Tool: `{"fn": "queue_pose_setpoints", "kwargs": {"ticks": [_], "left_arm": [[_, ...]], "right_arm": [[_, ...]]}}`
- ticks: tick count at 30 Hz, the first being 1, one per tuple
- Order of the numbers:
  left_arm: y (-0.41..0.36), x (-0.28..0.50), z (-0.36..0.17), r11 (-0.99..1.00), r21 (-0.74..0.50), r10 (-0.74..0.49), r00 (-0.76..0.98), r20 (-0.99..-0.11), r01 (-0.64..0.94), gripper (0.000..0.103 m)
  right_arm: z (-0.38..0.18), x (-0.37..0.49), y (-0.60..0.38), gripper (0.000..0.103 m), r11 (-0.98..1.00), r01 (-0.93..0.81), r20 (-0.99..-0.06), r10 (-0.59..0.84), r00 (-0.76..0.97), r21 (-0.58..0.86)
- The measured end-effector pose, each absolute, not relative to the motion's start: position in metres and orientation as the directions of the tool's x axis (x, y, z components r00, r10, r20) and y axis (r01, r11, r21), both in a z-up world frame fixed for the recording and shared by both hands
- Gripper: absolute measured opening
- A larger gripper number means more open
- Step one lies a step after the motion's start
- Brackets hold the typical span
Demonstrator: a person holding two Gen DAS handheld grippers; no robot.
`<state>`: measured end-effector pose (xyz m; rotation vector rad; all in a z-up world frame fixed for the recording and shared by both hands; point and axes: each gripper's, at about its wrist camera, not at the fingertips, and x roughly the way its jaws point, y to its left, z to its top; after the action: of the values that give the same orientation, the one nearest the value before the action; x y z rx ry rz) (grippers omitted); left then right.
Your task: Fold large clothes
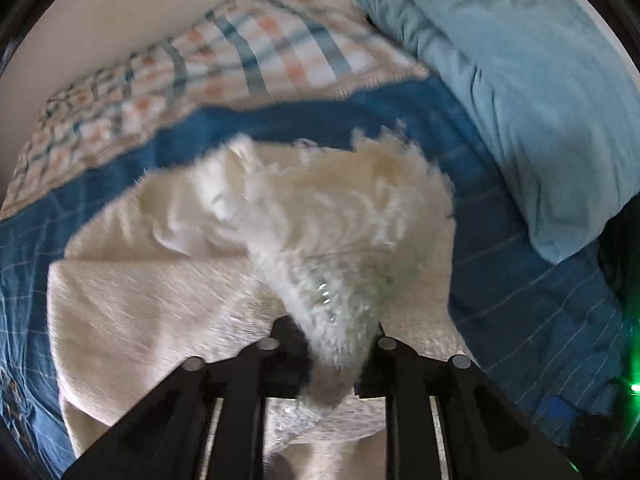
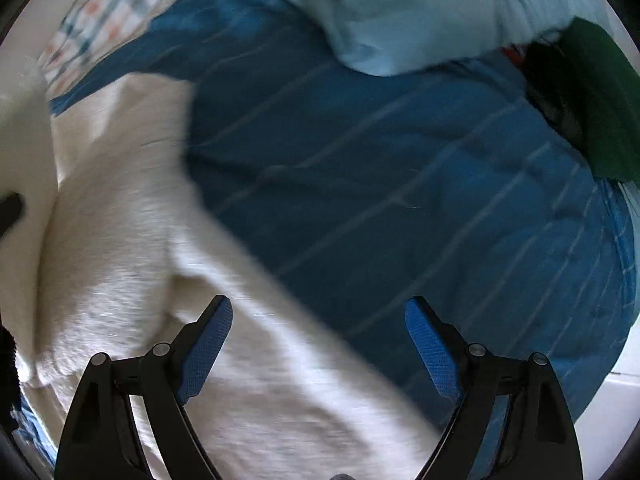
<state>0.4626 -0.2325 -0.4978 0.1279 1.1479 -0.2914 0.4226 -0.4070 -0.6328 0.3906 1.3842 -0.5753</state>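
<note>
1. A cream fleece garment (image 1: 168, 304) lies spread on a bed covered by a dark blue sheet (image 1: 520, 304) with thin pale stripes; much of both views is blurred.
2. The left gripper (image 1: 332, 360) points steeply down over the garment; a fluffy bunch of the cream fabric sits between its two black fingers (image 1: 264, 364), which stand close together; whether the pads still press on the cloth cannot be told.
3. The right gripper (image 2: 320, 344) points straight down, its blue pads (image 2: 208, 352) spread wide apart with nothing between them; below it runs the garment's edge, cream cloth on the left and blue sheet on the right.
4. A light blue pillow (image 1: 540, 92) lies at the far right of the bed; a checked pillow (image 1: 224, 60) in white, orange and teal lies beside it along the pale wall.
5. In the right view a dark green cloth (image 2: 600, 100) sits at the right edge, next to the light blue pillow.
</note>
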Motion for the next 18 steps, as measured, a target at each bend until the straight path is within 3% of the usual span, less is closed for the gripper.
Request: {"fn": "queue_pose_setpoints", "kwargs": {"ticks": [2, 3, 4, 9, 14, 18], "left_arm": [[-0.229, 0.460, -0.498, 0.955, -0.084, -0.189, 0.363, -0.912, 0.286, 0.044], [-0.226, 0.461, -0.496, 0.957, -0.089, -0.189, 0.363, -0.913, 0.276, 0.071], [-0.222, 0.459, -0.493, 0.959, -0.095, -0.193, 0.365, -0.911, 0.269, 0.087], [-0.154, 0.437, -0.460, 0.979, -0.093, -0.162, 0.421, -0.892, 0.179, 0.087], [-0.037, 0.394, -0.474, 0.984, 0.176, 0.154, 0.410, -0.899, 0.017, 0.087], [0.021, 0.379, -0.522, 0.954, 0.298, 0.298, 0.292, -0.909, -0.044, 0.087]], "right_arm": [[-0.634, 0.417, -0.424, 0.090, 0.802, 0.594, -0.988, -0.131, 0.082, -0.057], [-0.633, 0.413, -0.430, 0.090, 0.802, 0.596, -0.990, -0.115, 0.084, -0.043], [-0.632, 0.410, -0.434, 0.090, 0.801, 0.598, -0.991, -0.102, 0.086, -0.030], [-0.622, 0.392, -0.449, 0.090, 0.803, 0.589, -0.989, 0.012, 0.144, 0.096], [-0.623, 0.393, -0.445, 0.090, 0.861, 0.487, -0.986, 0.084, 0.146, 0.146], [-0.636, 0.411, -0.417, 0.090, 0.927, 0.359, -0.990, 0.071, 0.125, 0.111]]}}
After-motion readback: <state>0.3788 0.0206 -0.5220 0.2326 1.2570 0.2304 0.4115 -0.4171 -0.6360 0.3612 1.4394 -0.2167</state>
